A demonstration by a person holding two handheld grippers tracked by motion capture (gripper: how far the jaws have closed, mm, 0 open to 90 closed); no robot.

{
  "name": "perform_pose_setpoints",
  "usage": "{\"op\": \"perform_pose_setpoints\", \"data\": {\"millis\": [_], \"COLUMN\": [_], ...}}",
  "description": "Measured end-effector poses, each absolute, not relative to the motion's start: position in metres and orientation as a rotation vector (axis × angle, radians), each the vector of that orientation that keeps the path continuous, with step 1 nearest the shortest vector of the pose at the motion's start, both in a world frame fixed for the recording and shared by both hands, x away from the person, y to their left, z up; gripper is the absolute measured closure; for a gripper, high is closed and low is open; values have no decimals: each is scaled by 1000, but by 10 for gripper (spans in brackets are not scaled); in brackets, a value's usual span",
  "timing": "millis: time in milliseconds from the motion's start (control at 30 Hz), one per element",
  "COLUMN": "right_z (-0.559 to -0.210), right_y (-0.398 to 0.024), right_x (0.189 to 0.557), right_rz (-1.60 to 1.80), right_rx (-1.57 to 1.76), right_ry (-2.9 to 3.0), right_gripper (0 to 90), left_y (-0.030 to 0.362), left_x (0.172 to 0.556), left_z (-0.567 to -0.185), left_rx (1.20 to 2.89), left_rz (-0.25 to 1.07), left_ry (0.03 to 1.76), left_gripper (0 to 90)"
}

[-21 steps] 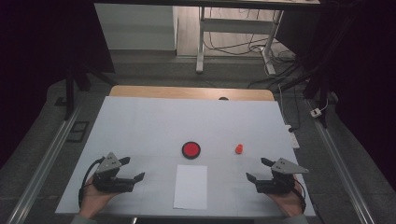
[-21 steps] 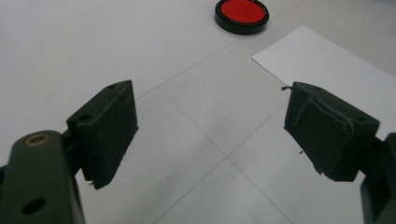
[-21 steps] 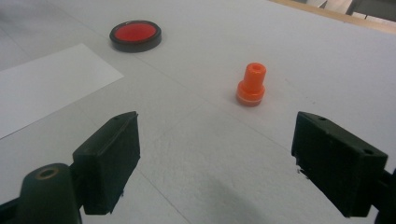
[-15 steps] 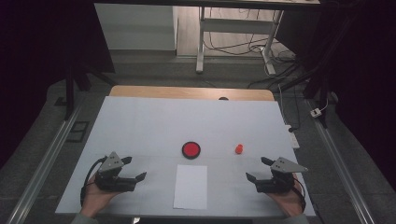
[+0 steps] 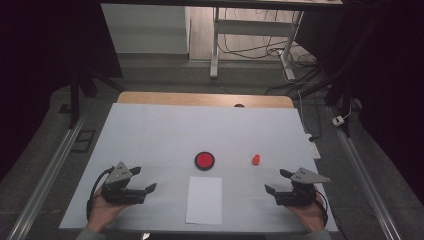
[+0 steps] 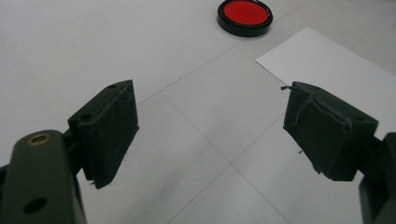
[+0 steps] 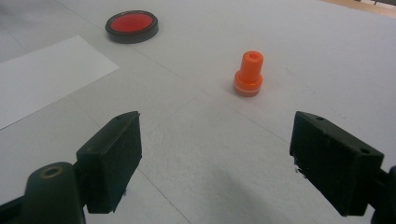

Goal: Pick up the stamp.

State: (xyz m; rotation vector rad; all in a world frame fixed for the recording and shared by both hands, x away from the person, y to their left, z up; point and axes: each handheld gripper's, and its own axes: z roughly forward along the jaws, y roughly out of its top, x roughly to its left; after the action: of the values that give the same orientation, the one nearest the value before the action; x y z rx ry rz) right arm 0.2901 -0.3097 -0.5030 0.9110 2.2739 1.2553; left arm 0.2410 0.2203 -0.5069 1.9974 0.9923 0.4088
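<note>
Currently both grippers rest low on the counter (image 5: 150,130), jaws spread wide and empty. The left gripper (image 5: 141,181) flanks the paper (image 5: 204,199) from one side, the right gripper (image 5: 278,182) from the other, leaving the sheet unobstructed. The stamp (image 7: 249,74) stands upright just ahead of the right gripper, probably placed for that hand to reach. The ink pad (image 5: 204,160) lies uncovered beyond the paper, between both hands.

No readable text, no labels, no brands, no numbers on anything in view
</note>
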Motion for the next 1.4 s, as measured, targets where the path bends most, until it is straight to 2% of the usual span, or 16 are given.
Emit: {"op": "perform_pose_setpoints", "data": {"millis": [367,767,1400], "right_z": [-501,-481,-454], "right_y": [-296,-290,-263], "right_x": [295,298,337], "right_rz": [1237,1263,1189], "right_rx": [885,885,928], "right_ry": [2297,2262,2291], "right_gripper": [193,228,254], "left_y": [217,217,218], "left_x": [241,243,243], "left_z": [-508,-509,-515], "left_rx": [2006,2007,2023], "left_rz": [414,424,417], "left_ry": [990,988,1003], "left_gripper": [181,185,188]}}
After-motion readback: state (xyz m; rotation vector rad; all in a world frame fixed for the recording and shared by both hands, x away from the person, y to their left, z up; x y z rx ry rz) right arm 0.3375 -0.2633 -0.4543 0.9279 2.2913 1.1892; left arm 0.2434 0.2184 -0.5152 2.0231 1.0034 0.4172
